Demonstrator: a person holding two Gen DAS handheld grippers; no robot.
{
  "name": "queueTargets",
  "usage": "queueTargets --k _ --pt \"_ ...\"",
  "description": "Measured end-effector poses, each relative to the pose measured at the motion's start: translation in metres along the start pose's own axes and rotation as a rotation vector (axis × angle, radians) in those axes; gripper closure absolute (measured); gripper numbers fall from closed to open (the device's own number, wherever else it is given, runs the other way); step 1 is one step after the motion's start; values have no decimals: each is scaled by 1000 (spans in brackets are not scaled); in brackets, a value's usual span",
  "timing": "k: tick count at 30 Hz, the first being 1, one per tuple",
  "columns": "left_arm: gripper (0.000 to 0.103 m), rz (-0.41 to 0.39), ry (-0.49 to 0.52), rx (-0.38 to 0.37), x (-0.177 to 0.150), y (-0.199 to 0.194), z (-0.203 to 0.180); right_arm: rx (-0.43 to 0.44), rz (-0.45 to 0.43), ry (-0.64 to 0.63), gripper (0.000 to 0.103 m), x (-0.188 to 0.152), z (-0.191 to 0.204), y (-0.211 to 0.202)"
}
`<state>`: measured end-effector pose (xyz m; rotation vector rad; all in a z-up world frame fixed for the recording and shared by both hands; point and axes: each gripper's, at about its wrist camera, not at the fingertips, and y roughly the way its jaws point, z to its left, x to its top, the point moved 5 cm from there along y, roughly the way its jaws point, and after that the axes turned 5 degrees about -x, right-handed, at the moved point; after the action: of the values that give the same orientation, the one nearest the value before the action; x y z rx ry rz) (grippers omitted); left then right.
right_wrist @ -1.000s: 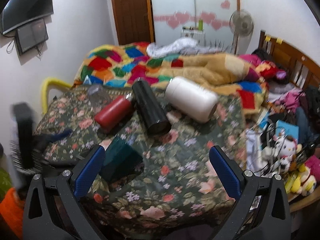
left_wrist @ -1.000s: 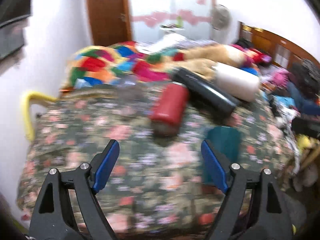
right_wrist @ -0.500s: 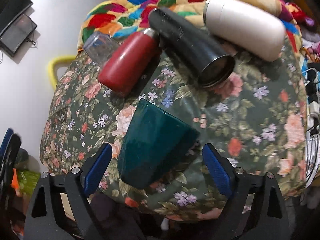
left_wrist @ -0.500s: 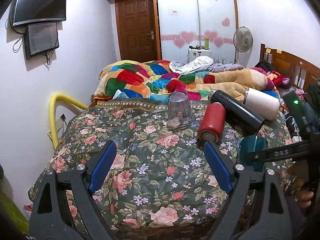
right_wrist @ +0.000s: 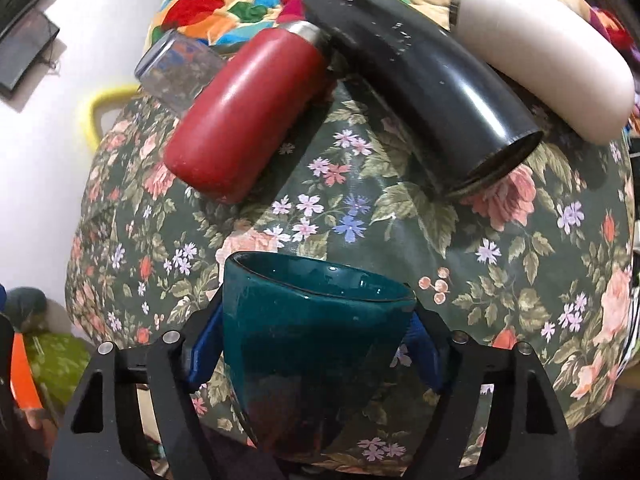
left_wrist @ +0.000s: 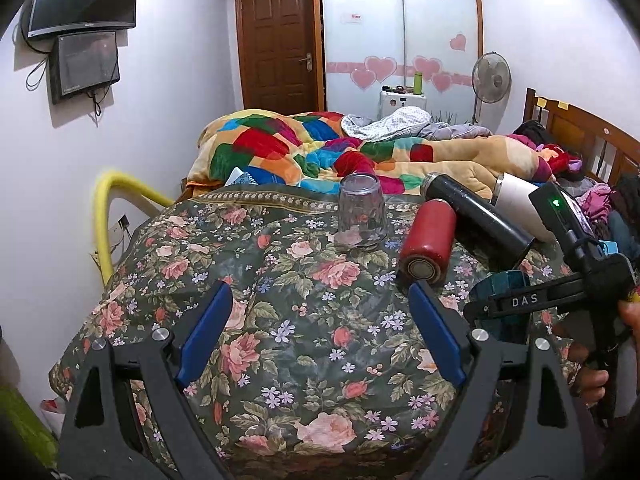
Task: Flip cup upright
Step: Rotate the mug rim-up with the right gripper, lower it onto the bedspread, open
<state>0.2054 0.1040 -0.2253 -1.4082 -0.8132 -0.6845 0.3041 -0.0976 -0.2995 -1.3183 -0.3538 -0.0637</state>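
Observation:
A dark teal cup is clamped between the blue pads of my right gripper, its open rim facing away from the camera. In the left wrist view the cup shows at the right, partly hidden behind the right gripper's black body. My left gripper is open and empty over the floral bedcover. A clear glass stands upside down on the cover, far ahead of the left gripper; it also shows in the right wrist view.
A red flask, a black flask and a white flask lie on their sides beyond the cup. A bright patchwork quilt is heaped behind. A yellow rail and white wall stand at left.
My right gripper has closed on the teal cup, which was lying between its open fingers. The left gripper has steadied, looking over the bedcover.

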Motion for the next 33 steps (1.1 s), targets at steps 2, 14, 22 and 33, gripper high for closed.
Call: queueTargets --k 2,14,22,33 --pt "13 -5 1 0 2 -1 -2 7 -22 -11 28 -2 0 -6" --pt "13 -15 -1 -12 9 -4 -14 -128 -210 -146 30 -2 10 -43" --pt "13 -8 0 -13 9 -3 -15 -161 -210 -201 30 -5 19 -35" --pt "13 12 -18 -16 5 4 -12 -186 -243 -293 29 2 36 -31"
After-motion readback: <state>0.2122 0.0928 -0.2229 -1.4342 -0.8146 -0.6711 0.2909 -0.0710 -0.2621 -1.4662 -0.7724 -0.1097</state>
